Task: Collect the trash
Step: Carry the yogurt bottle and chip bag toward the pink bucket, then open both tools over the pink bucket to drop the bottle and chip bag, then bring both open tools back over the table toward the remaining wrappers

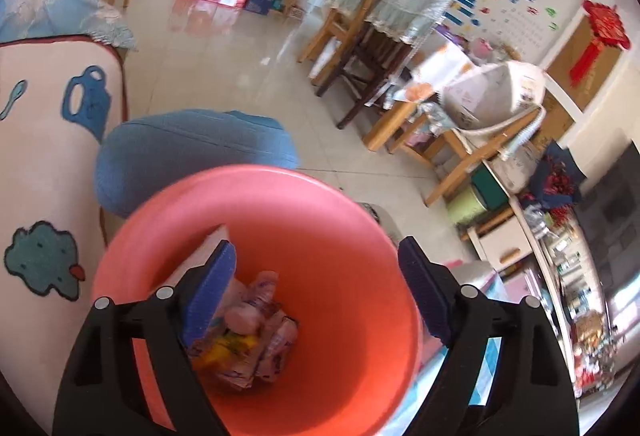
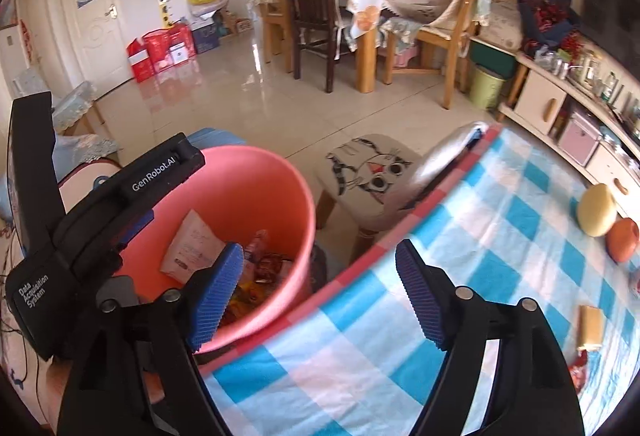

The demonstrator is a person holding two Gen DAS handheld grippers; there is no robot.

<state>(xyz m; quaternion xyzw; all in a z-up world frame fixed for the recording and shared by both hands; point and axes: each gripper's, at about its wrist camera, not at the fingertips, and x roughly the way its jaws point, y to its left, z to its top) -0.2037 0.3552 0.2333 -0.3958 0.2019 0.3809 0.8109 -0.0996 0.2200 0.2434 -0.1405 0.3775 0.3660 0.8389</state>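
Note:
A salmon-pink bucket (image 1: pixel 320 220) stands on the floor below my left gripper (image 1: pixel 316 248). Its blue pads are wide apart and nothing is between them. Crumpled wrappers (image 1: pixel 248 336) lie at the bucket's bottom. In the right wrist view the same bucket (image 2: pixel 276 187) holds a white packet (image 2: pixel 192 244) and coloured wrappers (image 2: pixel 260 272). My right gripper (image 2: pixel 320 250) is open and empty, over the table's edge beside the bucket. The left gripper's black housing (image 2: pixel 120 215) hangs over the bucket's left rim. A tan packet (image 2: pixel 591 328) and a red wrapper (image 2: pixel 576 376) lie on the table at the right.
The table wears a blue-and-white checked cloth (image 2: pixel 480 236); a pale yellow round thing (image 2: pixel 598 209) and an orange one (image 2: pixel 624 240) sit on it. A cat-print stool (image 2: pixel 368 171) stands beyond the bucket, a blue cushion (image 1: pixel 192 151) beside it. Chairs and a dining table stand further back.

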